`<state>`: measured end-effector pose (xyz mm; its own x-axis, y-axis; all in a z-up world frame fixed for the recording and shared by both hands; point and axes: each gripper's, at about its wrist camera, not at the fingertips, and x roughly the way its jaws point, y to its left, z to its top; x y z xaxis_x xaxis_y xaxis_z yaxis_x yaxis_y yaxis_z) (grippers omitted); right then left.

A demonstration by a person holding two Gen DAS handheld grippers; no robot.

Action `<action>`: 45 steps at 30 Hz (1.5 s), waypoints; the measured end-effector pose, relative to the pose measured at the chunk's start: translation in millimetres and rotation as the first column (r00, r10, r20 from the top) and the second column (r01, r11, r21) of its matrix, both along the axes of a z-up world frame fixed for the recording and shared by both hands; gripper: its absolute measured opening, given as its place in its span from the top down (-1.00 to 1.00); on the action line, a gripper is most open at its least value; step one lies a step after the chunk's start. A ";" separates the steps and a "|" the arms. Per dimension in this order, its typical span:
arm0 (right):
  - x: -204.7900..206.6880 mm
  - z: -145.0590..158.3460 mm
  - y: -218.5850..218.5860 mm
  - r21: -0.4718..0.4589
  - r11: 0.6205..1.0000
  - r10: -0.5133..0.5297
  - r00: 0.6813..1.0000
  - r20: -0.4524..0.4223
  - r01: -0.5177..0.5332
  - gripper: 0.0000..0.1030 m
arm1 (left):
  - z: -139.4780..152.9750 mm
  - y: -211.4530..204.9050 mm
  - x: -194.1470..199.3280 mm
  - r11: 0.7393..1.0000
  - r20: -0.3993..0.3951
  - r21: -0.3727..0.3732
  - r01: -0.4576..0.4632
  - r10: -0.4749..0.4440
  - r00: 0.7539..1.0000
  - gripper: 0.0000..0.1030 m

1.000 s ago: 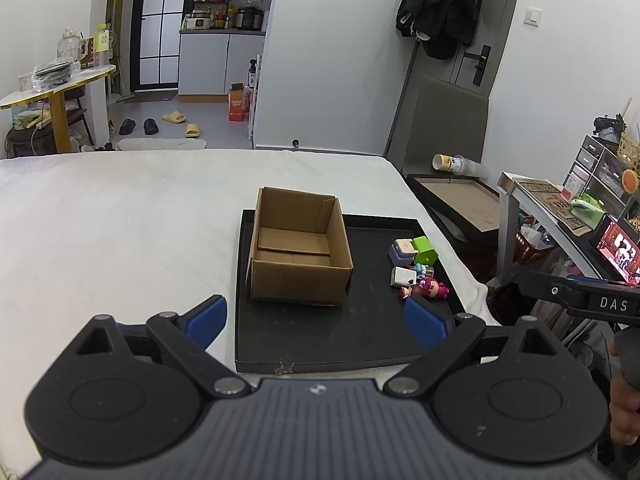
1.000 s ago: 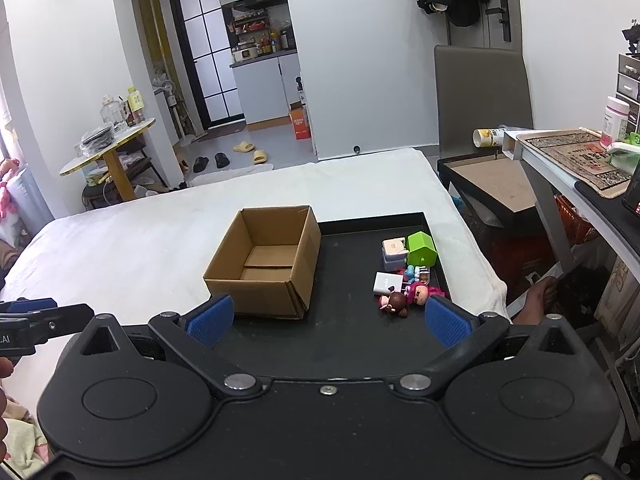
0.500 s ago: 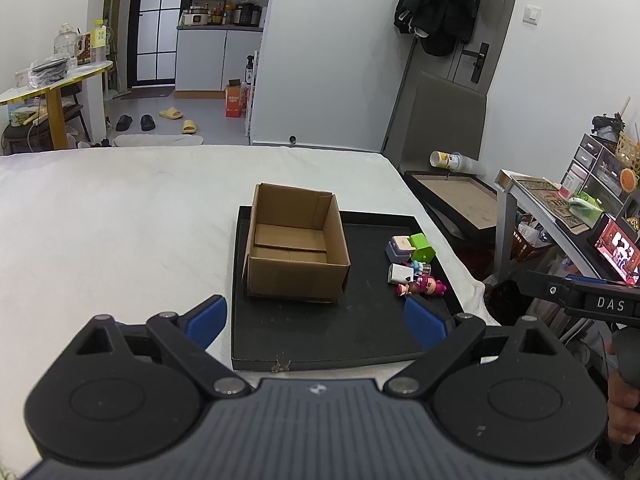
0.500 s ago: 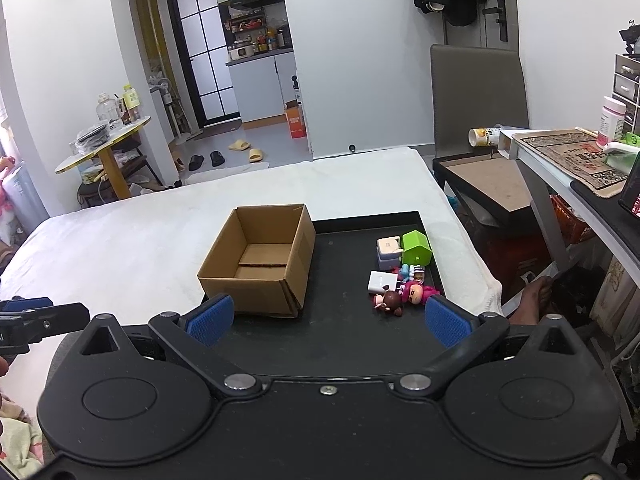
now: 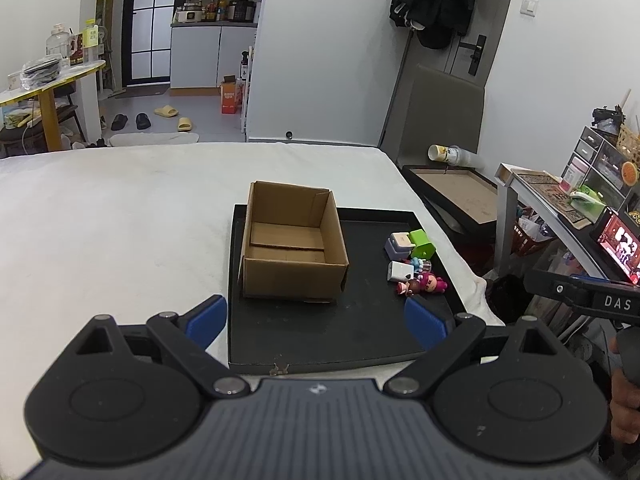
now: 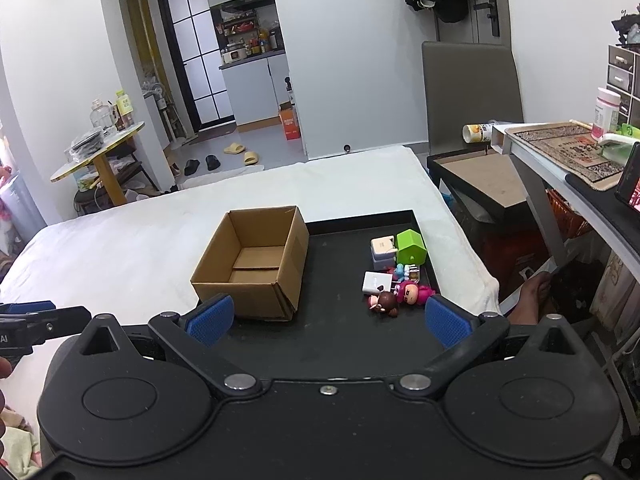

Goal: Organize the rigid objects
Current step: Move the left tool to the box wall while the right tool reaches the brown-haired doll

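An open, empty cardboard box [image 5: 292, 240] [image 6: 252, 264] stands on the left part of a black tray [image 5: 360, 328] [image 6: 344, 320]. To its right lies a cluster of small toys: a green house [image 5: 422, 243] [image 6: 411, 246], a lilac-and-white block [image 5: 398, 245] [image 6: 382, 250], a white cube [image 5: 399, 271] [image 6: 377, 282], and pink and brown dolls [image 5: 424, 284] [image 6: 400, 296]. My left gripper [image 5: 316, 322] is open, held above the tray's near edge. My right gripper [image 6: 326, 320] is open too, short of the box and toys, holding nothing.
The tray rests on a white-covered bed [image 5: 120, 220]. A grey chair [image 6: 472, 92], a low black table [image 6: 488, 176] and a cluttered desk [image 6: 568, 152] stand to the right. A person's bare foot [image 6: 532, 296] is beside the bed. Each view catches the other gripper at its edge.
Both grippers have drawn back and risen slightly, so the box and toys sit a little farther off. Both stay open; nothing on the tray has moved.
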<state>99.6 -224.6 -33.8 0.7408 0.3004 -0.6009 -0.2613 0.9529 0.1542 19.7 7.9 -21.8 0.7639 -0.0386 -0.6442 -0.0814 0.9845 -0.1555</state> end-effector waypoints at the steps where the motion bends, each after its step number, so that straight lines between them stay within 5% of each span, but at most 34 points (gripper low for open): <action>1: 1.0 -0.8 -0.6 0.001 1.000 0.001 1.000 -0.001 -0.001 -1.00 | -0.9 0.1 1.3 1.000 -0.003 0.000 -0.001 0.001 1.000 -0.84; 39: 86.7 -51.2 -1.6 0.043 0.993 -0.103 0.988 -0.116 0.108 -0.98 | -53.4 43.5 104.6 0.992 -0.152 -0.038 -0.119 0.112 0.982 -0.79; 45: 102.0 -63.4 -1.9 0.056 0.988 -0.132 0.979 -0.155 0.142 -0.85 | -63.1 51.6 120.5 0.989 -0.166 -0.038 -0.140 0.132 0.977 -0.72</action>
<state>201.7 -226.5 -97.2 0.6800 0.2457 -0.6909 -0.0982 0.9642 0.2462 140.2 59.5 -84.9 0.6492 0.0237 -0.7603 -0.2424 0.9538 -0.1772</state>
